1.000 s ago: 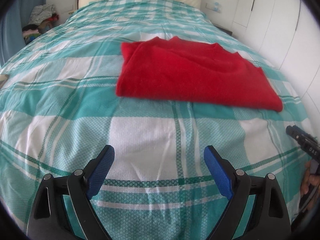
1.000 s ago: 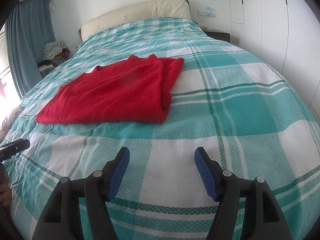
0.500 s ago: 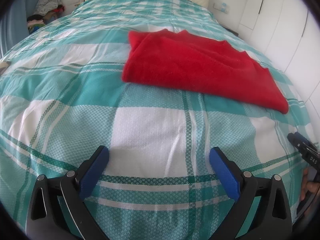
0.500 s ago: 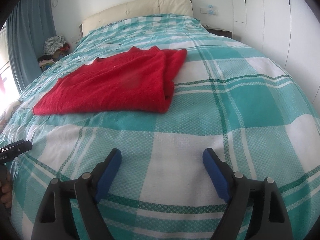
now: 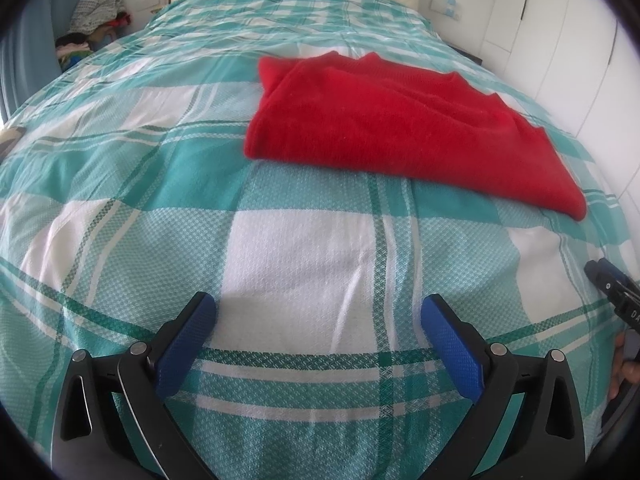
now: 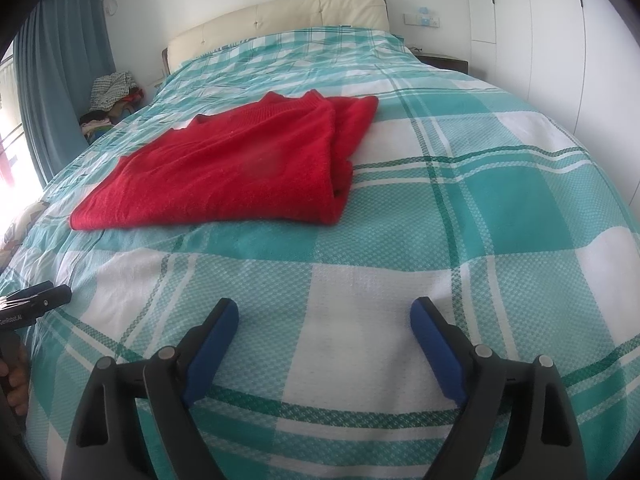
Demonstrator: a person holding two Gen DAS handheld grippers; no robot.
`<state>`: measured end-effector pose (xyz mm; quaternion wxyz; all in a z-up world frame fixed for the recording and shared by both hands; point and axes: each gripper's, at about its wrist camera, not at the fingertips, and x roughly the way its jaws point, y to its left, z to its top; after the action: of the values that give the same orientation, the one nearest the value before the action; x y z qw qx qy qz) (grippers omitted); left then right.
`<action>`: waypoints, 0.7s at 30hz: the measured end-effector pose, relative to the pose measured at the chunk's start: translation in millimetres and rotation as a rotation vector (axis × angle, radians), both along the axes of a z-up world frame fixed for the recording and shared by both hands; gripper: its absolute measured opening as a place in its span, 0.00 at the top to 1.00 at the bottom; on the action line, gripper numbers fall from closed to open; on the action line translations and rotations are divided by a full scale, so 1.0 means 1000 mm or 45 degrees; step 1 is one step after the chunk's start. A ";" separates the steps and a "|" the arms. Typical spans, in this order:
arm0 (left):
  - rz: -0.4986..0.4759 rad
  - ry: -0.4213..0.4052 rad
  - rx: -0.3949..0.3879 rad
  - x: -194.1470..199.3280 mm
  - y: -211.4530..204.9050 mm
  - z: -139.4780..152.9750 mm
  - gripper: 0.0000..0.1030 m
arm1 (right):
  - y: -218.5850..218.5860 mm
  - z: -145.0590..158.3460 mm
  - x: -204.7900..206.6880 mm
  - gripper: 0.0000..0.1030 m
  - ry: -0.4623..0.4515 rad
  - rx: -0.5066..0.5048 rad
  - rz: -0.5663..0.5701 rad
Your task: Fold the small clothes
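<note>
A red knitted garment (image 5: pixel 400 128) lies folded flat on the teal and white checked bed cover (image 5: pixel 160 184), some way beyond both grippers. In the right wrist view the same garment (image 6: pixel 240 168) shows its stacked folded layers along its right side. My left gripper (image 5: pixel 318 302) hangs open over a white square of the cover, its blue pads (image 5: pixel 184 344) wide apart and empty. My right gripper (image 6: pixel 324 305) is open with its jaws still opening, and nothing lies between them.
A heap of clothes (image 6: pixel 114 88) sits beside the bed at the far left, by a blue curtain (image 6: pixel 60 80). A cream headboard (image 6: pixel 280 16) closes the far end. White wardrobe doors (image 6: pixel 560 40) and a dark nightstand (image 6: pixel 444 62) line the right side.
The jaws of both grippers have spread wider apart. The red garment lies as it did, folded on the cover.
</note>
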<state>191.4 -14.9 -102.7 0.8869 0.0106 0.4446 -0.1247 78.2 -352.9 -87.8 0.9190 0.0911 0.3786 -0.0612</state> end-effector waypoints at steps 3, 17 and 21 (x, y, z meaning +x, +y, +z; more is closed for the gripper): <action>0.000 0.003 0.009 0.000 -0.001 0.000 0.00 | 0.000 0.000 0.000 0.15 0.000 0.000 0.000; 0.001 0.004 0.018 0.001 -0.002 -0.001 0.00 | 0.000 0.000 -0.001 0.15 0.000 0.001 0.000; 0.001 0.004 0.017 0.001 -0.002 -0.001 0.00 | 0.000 0.000 -0.001 0.14 0.000 0.000 0.000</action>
<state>192.4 -16.7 -103.5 0.8861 0.0160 0.4469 -0.1216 77.7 -352.4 -87.7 0.9191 0.0913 0.3785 -0.0611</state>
